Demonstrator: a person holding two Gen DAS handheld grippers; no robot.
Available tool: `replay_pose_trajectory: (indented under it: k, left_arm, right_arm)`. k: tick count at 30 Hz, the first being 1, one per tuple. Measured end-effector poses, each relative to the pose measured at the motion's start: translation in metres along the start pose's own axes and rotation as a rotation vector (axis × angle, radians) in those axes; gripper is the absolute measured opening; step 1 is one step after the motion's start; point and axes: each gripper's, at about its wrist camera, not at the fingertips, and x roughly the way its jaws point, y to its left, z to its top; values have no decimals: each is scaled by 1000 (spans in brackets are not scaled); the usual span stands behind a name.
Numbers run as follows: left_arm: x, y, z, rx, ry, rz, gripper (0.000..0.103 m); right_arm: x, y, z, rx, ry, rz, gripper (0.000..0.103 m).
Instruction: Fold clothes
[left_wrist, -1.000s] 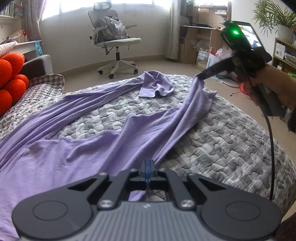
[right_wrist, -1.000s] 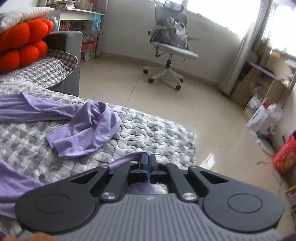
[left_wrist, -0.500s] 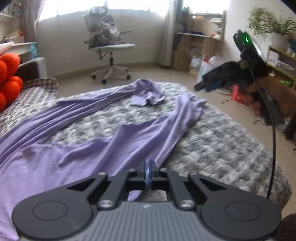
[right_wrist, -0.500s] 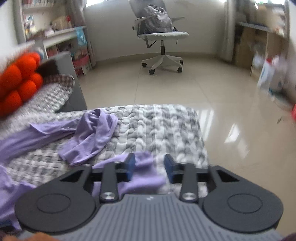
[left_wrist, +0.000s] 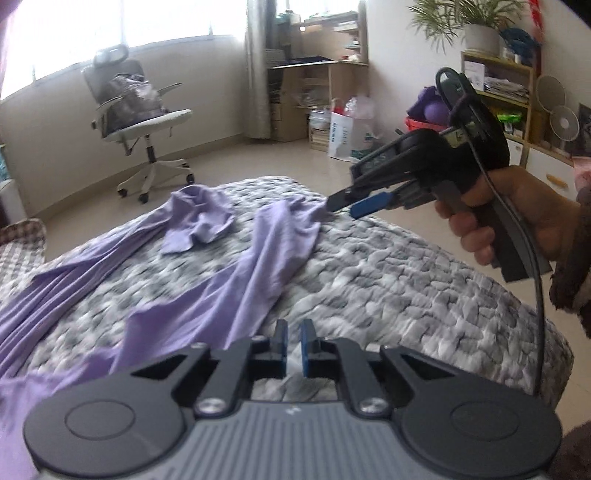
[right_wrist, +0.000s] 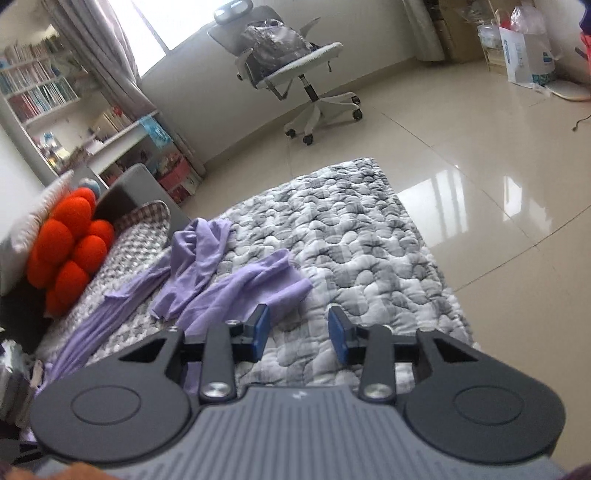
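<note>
— What's the purple garment (left_wrist: 236, 295) made of?
— Thin, smooth, matt cloth. It lies on a quilted bedspread (left_wrist: 388, 288), puffy and rough-looking.
— And the floor (right_wrist: 480, 155)?
— Glossy tile, mirroring the window light.
— The left gripper (left_wrist: 293, 347)?
— Matt black plastic with ribbed grey housing and shiny metal screws; the right gripper (right_wrist: 299, 328) looks the same.

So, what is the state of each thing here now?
Left tool: open, narrow gap, holds nothing.
Right tool: open wide, holds nothing.
Purple garment: unfolded, crumpled, lying on the quilt.
Quilt: spread flat.
Office chair: a bag sits on its seat.
</note>
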Motion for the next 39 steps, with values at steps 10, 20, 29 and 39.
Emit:
replay_pose_trajectory:
  k: [10, 20, 29, 39]
  left_arm:
    - [21, -9, 6, 4, 3, 17, 19]
    - [20, -14, 19, 20, -33, 20, 31]
    - [33, -44, 26, 114, -38, 90, 31]
    - [45, -45, 31, 81, 4, 187, 0]
  right_arm:
    - [15, 10, -2, 4, -48, 39, 7]
    - [-27, 9, 5, -8, -168, -11, 3]
    - [-42, 14, 5, -26, -164, -20, 3]
    - [-41, 9, -2, -9, -147, -53, 3]
